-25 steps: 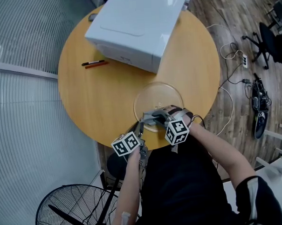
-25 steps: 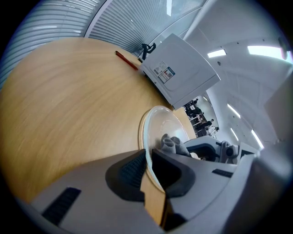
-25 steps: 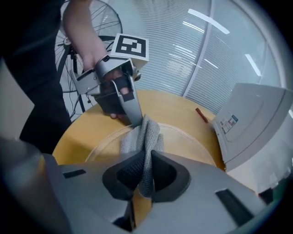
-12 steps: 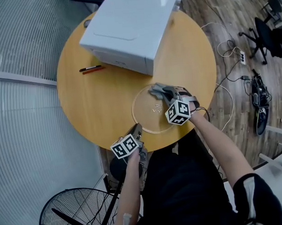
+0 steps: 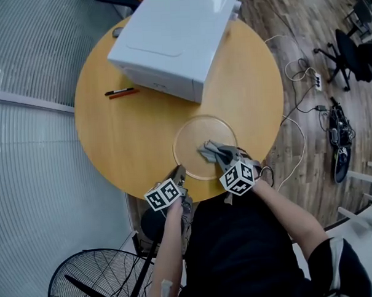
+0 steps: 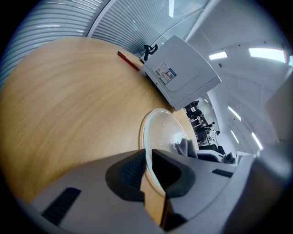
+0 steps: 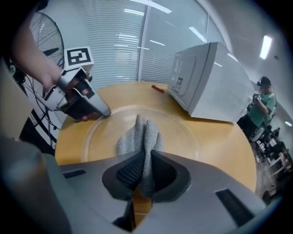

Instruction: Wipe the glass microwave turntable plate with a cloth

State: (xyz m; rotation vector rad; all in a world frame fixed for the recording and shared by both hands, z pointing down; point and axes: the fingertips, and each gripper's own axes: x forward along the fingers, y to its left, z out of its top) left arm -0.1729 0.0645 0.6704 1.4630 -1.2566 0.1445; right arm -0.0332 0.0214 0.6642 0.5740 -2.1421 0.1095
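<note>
Flat on the round wooden table (image 5: pixel 121 138), close to its near edge: the glass turntable plate (image 5: pixel 193 133), clear and round, with a raised rim. On the plate's near-right part, a crumpled grey cloth (image 5: pixel 208 151), touching the glass. Pinched in the right gripper (image 5: pixel 217 154), jaws narrow and clamped on a fold of the cloth, loose end bunched ahead of the tips. Plain in the right gripper view, with knit fabric filling the gap between the 2 dark pads (image 7: pixel 127 171). Angled down over the plate from the near-right side, marker cube toward the person.

At the plate's near-left rim, the left gripper (image 5: pixel 179 171), jaws narrow and closed on the rim itself. Glass edge caught between its 2 pads in the left gripper view, tips just past the table's edge. Pointed down and away from the person.

Beyond the plate, toward the far side of the table, a white microwave (image 5: pixel 175 34), apart from the plate. Left of the microwave, 2 pens (image 5: pixel 122 90), 1 red and 1 black, side by side on the wood.

Off the table, at lower left in the head view, a black floor fan (image 5: pixel 93 281). At right, wood flooring with white cables (image 5: pixel 296 72) and a black office chair (image 5: pixel 354 51).
</note>
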